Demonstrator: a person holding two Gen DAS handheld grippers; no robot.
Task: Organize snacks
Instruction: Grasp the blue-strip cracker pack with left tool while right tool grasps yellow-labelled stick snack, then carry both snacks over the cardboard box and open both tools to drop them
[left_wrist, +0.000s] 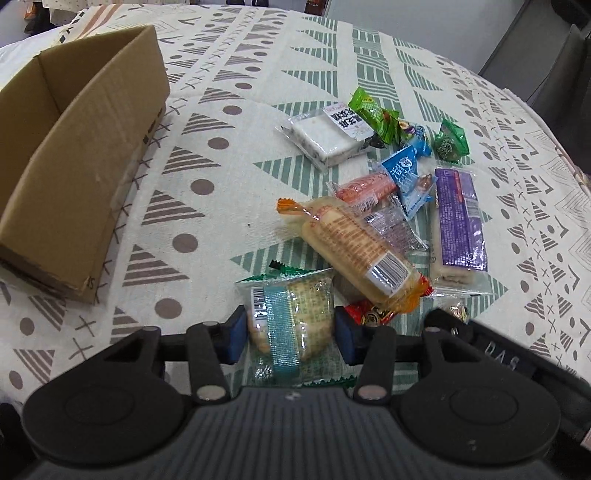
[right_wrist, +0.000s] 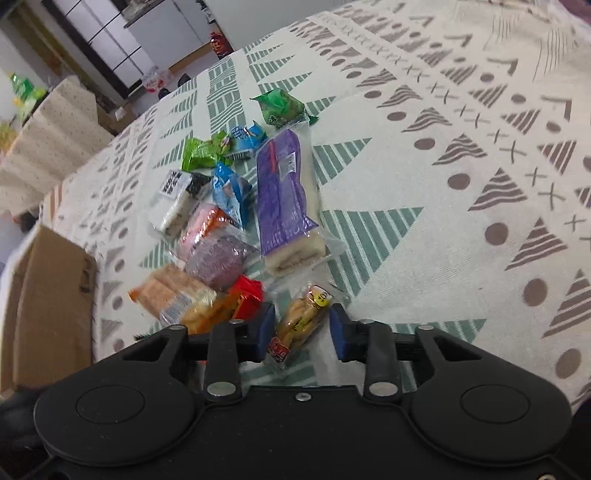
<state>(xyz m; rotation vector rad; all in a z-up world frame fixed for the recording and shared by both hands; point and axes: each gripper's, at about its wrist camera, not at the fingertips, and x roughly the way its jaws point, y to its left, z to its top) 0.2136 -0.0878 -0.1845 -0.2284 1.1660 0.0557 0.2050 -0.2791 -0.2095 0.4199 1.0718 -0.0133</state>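
A pile of wrapped snacks lies on the patterned tablecloth (left_wrist: 207, 110). My left gripper (left_wrist: 290, 325) has its blue pads pressed on both sides of a round cake pack with a teal band (left_wrist: 284, 321), which rests on the cloth. My right gripper (right_wrist: 301, 321) is closed on a small yellow snack pack (right_wrist: 303, 319) lying slantwise between its pads. An open cardboard box (left_wrist: 74, 166) stands at the left, its corner (right_wrist: 48, 295) also in the right wrist view.
Beyond the grippers lie a long orange-wrapped cake (left_wrist: 362, 254), a purple bar (right_wrist: 284, 192), a white cake (left_wrist: 328, 136), green candies (left_wrist: 369, 110), blue packs (left_wrist: 406, 173) and a red pack (right_wrist: 247, 295). Bare cloth separates box and pile. Furniture stands past the table's far edge.
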